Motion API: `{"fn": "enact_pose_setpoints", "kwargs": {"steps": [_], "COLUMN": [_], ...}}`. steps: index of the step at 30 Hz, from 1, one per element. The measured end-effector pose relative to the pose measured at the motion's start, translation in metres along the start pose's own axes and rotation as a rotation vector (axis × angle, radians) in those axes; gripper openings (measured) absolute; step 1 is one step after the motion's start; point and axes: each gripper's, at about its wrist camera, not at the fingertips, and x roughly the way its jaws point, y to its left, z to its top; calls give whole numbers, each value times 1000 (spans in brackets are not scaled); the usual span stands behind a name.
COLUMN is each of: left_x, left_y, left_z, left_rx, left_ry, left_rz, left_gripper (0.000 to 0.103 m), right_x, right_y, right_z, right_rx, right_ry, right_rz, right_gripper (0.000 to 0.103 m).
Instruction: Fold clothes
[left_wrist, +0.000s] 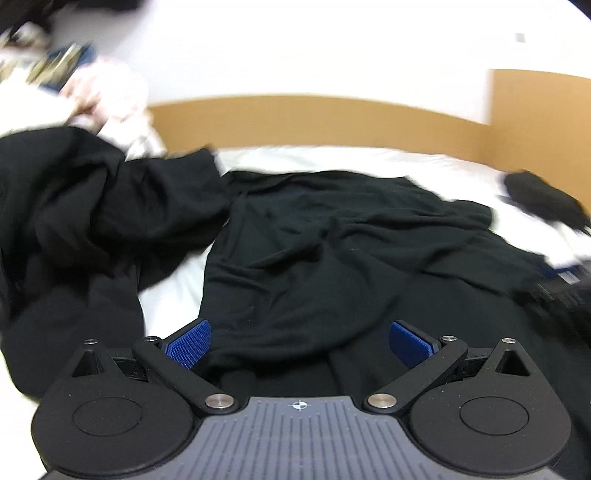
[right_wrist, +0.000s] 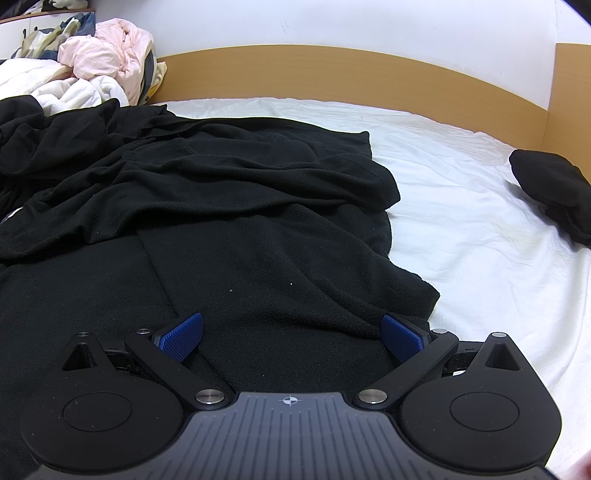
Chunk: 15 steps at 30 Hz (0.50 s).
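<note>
A large black garment (left_wrist: 332, 240) (right_wrist: 221, 221) lies crumpled across the white bed sheet (right_wrist: 461, 221). In the left wrist view, which is motion-blurred, my left gripper (left_wrist: 300, 341) is open just above the garment's near part, blue pads wide apart with cloth below them. A second bunch of black cloth (left_wrist: 74, 203) lies to the left. In the right wrist view my right gripper (right_wrist: 291, 336) is open over the garment's near right part, close to its right edge. Nothing is pinched in either one.
A wooden headboard (right_wrist: 332, 74) runs along the far side under a white wall. Pink and white laundry (right_wrist: 107, 51) is heaped at the far left. A small folded black item (right_wrist: 550, 184) lies on the sheet at the right.
</note>
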Motion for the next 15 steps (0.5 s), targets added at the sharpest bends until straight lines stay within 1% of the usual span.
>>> {"fn": "enact_pose_setpoints", "kwargs": {"steps": [2,4,5,6,9,10,11,12,13,14,15], "left_x": [-19,-36,-41,-46,-53,-55,-60,-65,-69,-73,-78], "left_y": [5,10,12,15,22,23,24,25,25,26,26], "left_z": [-7,-14,-18,-21,-33,-37,-40,-44,-47,-49,-52], "left_rx": [49,67,59,40,-55,-75,-78,-79,-55,-28,-1], "left_ry": [-8,-23,-29,-33,-5,7,2,-4,-13,-22,-31], "left_rz": [-93,-188,-207,-203,-179,-183,-185,-187,-206,-227,-248], "left_gripper": [102,102,102,102,102,102,102,102,102,102,102], "right_x": [0,0,0,0,4,4,-1,-11,-25,-39,-53], "right_y": [0,0,0,0,3,6,9,13,15,18,21], "right_z": [0,0,0,0,5,7,6,2,-5,-12,-18], "right_rx": [0,0,0,0,27,38,49,48,23,-5,-50], "right_ry": [0,0,0,0,8,12,8,-15,-56,-100,-126], "right_rz": [0,0,0,0,-18,-34,-48,-38,32,112,171], "right_gripper": [103,103,103,103,103,103,103,96,87,87,86]}}
